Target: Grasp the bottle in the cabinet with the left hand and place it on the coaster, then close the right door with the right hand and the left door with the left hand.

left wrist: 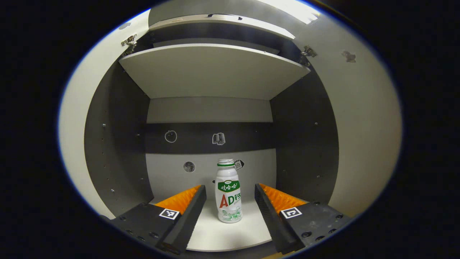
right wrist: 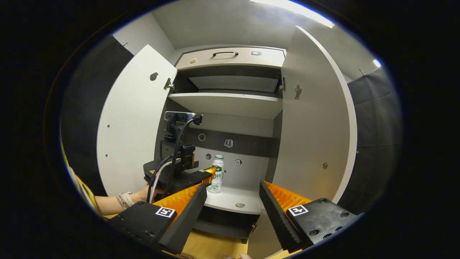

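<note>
- A small white bottle [left wrist: 228, 191] with a green band and a pale cap stands upright on the lower shelf [left wrist: 222, 235] of an open cabinet, near the shelf's middle and a little in front of the back wall.
- In the left gripper view, the left gripper [left wrist: 230, 196] is level with the bottle, its two fingers spread wide apart, one on each side of the bottle. Neither finger touches it; a clear gap shows on both sides.
- In the right gripper view, the same bottle [right wrist: 217, 174] appears farther off, with the left gripper [right wrist: 212, 172] reaching in from the left. From this angle its nearer fingertip overlaps the bottle, so contact cannot be judged here.
- A hand [right wrist: 143, 194] with bands at the wrist holds the left gripper, and dark cables run up from the device.
- The right gripper [right wrist: 233, 196] hangs back outside the cabinet, well apart from the bottle, its fingers spread wide with nothing between them.
- An upper shelf [left wrist: 212, 70] spans the cabinet above the bottle. Small stickers dot the back wall [left wrist: 210, 138], which has a dark band across it.
- Both doors stand open: the left door [right wrist: 131, 122] swung out to the left, the right door [right wrist: 316, 118] swung out to the right, with a small round knob low on its face.
- A small round object [right wrist: 239, 205], possibly a sticker or disc, lies near the front edge of the lower shelf; it is too small to identify.
- A drawer front with a dark handle [right wrist: 225, 53] sits above the cabinet opening.
</note>
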A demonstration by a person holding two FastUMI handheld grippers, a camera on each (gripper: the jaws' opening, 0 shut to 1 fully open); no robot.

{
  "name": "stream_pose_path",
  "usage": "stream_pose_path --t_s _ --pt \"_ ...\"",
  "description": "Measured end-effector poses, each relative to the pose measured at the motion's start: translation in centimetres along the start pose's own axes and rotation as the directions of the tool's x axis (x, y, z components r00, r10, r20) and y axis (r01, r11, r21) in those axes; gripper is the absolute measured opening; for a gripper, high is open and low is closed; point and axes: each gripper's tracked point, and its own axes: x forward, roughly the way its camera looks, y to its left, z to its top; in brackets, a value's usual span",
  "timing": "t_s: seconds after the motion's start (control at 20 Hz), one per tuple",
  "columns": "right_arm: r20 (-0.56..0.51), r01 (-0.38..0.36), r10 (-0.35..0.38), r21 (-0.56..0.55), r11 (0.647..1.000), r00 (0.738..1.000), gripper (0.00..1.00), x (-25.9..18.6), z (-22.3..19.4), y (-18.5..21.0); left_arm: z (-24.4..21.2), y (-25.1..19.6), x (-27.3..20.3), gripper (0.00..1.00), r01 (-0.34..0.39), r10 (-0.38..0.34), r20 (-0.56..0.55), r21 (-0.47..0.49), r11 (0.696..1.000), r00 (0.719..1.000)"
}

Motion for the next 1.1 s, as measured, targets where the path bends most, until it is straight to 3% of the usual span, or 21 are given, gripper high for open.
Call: stream_pose_path --t_s 0.35,0.75,1.0,1.1 --pt "-0.036 -0.01 0.01 -0.001 1.0 0.999 0.98 1.7 -1.5 -0.4 -4.1 0.4 5.3 0.87 -0.031 0.033 -0.055 0.043 0.999 0.998" --pt "-0.036 -0.057 0.057 -0.014 0.998 0.998 0.97 2.9 -1.7 1.0 -5.1 0.5 7.9 0.88 -0.03 0.035 -0.064 0.066 0.997 0.997" --pt "-0.061 -0.045 0.045 -0.003 0.999 0.997 0.98 3.6 -2.4 0.7 -5.0 0.2 9.4 0.87 -0.008 0.014 -0.058 0.095 0.995 0.998" --pt "-0.067 -0.032 0.032 0.0 0.999 0.997 0.98 3.7 -2.5 0.4 -5.1 0.4 9.1 0.75 0.005 0.001 -0.058 0.097 0.995 0.998"
